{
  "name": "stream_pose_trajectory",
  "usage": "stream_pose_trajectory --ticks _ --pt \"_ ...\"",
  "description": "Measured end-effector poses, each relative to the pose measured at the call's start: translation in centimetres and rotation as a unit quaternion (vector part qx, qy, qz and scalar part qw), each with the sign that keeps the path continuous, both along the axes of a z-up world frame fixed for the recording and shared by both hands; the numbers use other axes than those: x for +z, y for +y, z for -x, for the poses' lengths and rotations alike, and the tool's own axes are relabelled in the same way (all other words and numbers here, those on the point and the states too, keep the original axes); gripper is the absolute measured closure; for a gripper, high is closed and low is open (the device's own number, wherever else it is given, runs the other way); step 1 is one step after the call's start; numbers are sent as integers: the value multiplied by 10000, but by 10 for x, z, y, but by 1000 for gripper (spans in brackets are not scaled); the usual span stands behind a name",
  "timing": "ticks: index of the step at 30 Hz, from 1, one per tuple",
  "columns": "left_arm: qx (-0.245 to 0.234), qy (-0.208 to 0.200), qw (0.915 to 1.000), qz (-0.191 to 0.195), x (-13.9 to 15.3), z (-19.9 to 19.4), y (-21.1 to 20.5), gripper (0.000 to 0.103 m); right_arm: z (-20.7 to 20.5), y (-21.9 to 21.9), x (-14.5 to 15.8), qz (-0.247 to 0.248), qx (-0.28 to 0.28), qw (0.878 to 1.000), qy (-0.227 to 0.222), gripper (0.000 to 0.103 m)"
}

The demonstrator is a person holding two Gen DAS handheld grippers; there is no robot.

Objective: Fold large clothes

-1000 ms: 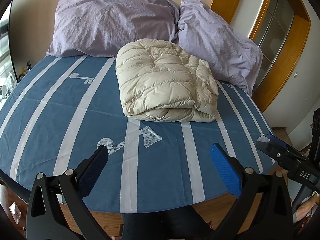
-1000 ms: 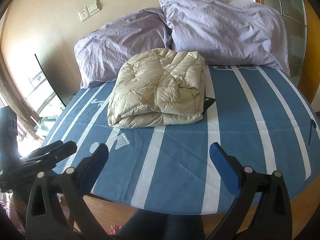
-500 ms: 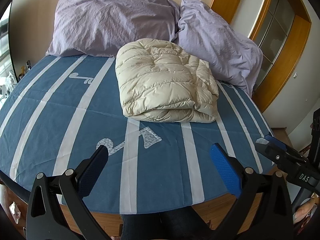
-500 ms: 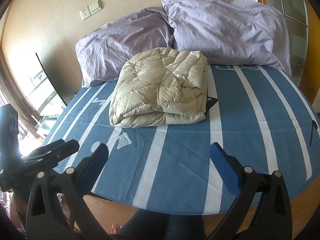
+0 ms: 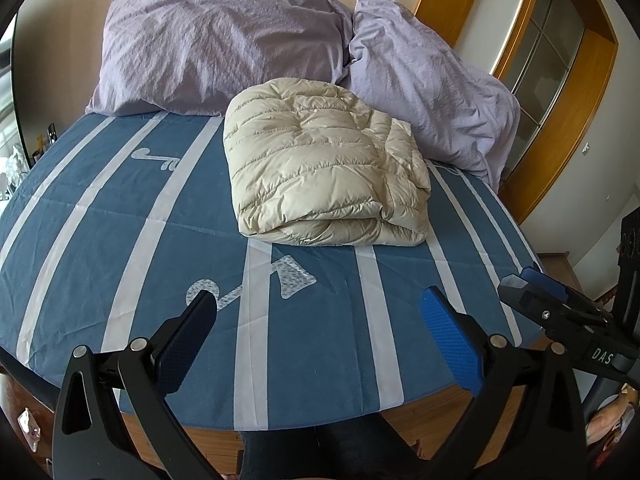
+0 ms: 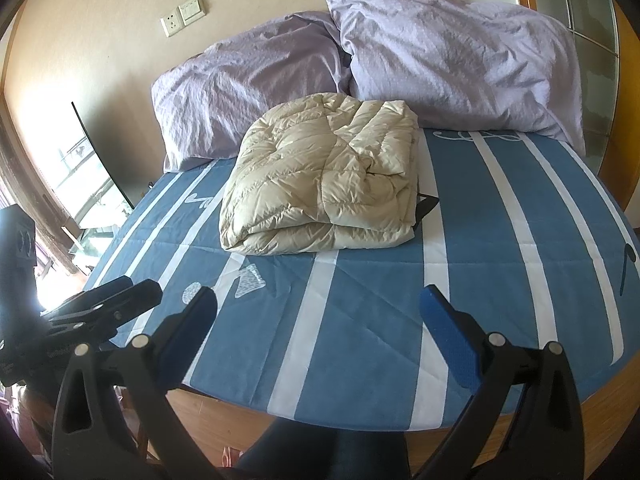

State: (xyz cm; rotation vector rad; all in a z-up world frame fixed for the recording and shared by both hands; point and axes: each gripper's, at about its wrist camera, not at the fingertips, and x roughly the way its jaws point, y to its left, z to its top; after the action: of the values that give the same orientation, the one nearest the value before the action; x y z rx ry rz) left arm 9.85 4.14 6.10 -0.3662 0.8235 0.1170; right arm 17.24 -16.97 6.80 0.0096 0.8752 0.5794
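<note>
Change: almost none over the last second; both views sit a touch higher and further back, jacket unmoved.
Bed (image 5: pixel 100 240): blue cover with white stripes fills both views; its near edge curves across at 6 o'clock, wood frame below it.
Pillows (image 5: pixel 216 44): two, lilac, at 12 o'clock against the wall, touching the jacket's far side.
Jacket (image 5: pixel 324 164): cream puffer, folded into a thick bundle, at 12 o'clock of centre, resting on the cover; a dark strap (image 6: pixel 426 204) sticks out at its 3 o'clock side.
Left gripper (image 5: pixel 316 332): jaws wide, empty, hanging over the near edge, well apart from the jacket.
Right gripper (image 6: pixel 318 330): jaws wide, empty, same stance.
Task state: fold looks finished, by my reading.
Risk: puffy layers may spring open if nudged; the loose strap could snag a finger.
Room: bare cover at 9, 3 and 6 o'clock; none at 12, where the pillows block.
</note>
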Motion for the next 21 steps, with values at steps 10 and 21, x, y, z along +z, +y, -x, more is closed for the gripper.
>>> stream_pose_trajectory --ticks 10,21 --pt "1 5 10000 1 0 -1 -1 1 -1 2 0 2 -4 10000 9 2" --pt "-21 33 10000 -8 -1 -2 1 1 -1 5 -2 4 8 10000 37 2"
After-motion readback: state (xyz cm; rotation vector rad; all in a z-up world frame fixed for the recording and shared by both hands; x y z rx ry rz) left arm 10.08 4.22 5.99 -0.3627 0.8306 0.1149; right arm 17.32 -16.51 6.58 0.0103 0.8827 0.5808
